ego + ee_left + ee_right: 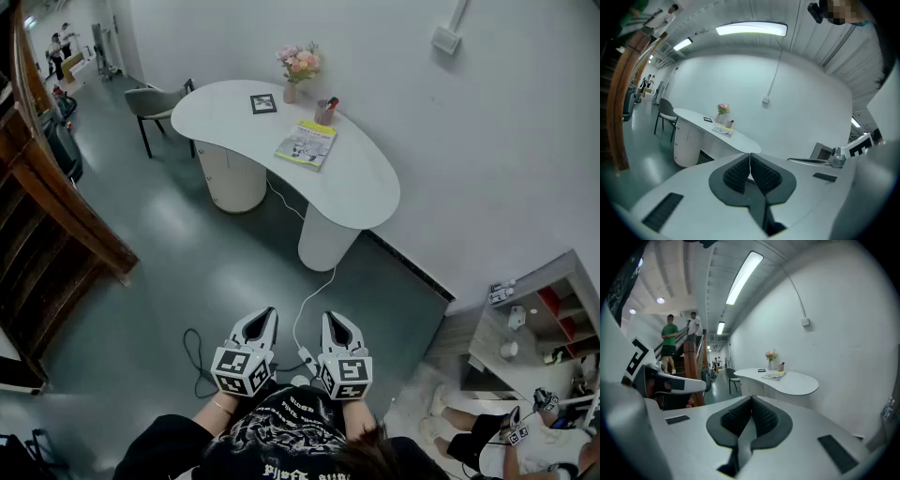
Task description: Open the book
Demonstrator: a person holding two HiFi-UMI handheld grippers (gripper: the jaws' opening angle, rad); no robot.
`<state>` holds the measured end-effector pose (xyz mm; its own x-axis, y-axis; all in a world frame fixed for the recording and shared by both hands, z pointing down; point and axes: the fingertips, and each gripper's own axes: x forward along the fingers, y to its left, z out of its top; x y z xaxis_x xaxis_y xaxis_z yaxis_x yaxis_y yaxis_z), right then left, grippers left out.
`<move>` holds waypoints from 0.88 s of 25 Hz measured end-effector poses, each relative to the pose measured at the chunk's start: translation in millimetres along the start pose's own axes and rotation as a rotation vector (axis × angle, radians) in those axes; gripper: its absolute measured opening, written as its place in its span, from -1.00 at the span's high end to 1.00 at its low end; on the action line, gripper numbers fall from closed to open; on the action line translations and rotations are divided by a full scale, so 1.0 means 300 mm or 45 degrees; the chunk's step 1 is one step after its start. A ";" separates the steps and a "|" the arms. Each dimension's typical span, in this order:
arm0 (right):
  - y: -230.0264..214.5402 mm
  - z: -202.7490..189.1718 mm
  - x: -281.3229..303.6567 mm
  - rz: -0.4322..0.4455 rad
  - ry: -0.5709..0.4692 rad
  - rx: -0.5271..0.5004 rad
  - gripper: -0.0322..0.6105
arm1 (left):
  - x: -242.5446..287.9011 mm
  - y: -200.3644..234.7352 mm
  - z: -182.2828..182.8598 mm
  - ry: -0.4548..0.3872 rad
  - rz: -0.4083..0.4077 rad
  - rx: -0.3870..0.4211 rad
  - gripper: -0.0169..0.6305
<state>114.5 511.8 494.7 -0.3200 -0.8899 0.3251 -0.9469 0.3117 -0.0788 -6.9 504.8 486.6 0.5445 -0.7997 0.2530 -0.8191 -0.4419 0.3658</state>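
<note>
1. Table [375,183]: smooth white top, slight sheen.
2. Book [307,143], twelve o'clock: glossy paper cover.
3. Floor [187,272]: polished, reflective grey.
4. Staircase [56,197], nine o'clock: varnished wood.
5. Left gripper [750,159], right gripper [751,400]: matt white plastic, ribbed black pads [736,176].

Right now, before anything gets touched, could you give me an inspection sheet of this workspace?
Surface: white curved table standing against the wall.
Job's things: book lies closed on the table.
Clutter: flower vase, pen cup and marker card, all on the table near the book.
Grippers: left gripper and right gripper both shut, empty, far from the table.
Cables: white cable runs from under the table across the floor; black cable loops on the floor.
Surroundings: chair, wooden staircase, shelf, seated person.
</note>
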 end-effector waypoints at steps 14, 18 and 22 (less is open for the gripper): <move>0.070 -0.001 0.076 -0.078 -0.039 0.093 0.81 | -0.052 0.147 -0.006 0.048 -0.009 0.095 0.87; 0.096 -0.014 0.079 -0.066 -0.023 0.094 0.81 | -0.087 0.180 -0.017 0.061 0.014 0.078 0.87; 0.117 -0.006 0.107 -0.046 -0.016 0.083 0.82 | -0.098 0.216 -0.012 0.055 0.035 0.065 0.87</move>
<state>71.2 494.8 503.9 -0.2852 -0.9045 0.3172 -0.9578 0.2570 -0.1285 -75.4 501.1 506.2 0.5282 -0.7939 0.3012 -0.8413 -0.4411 0.3126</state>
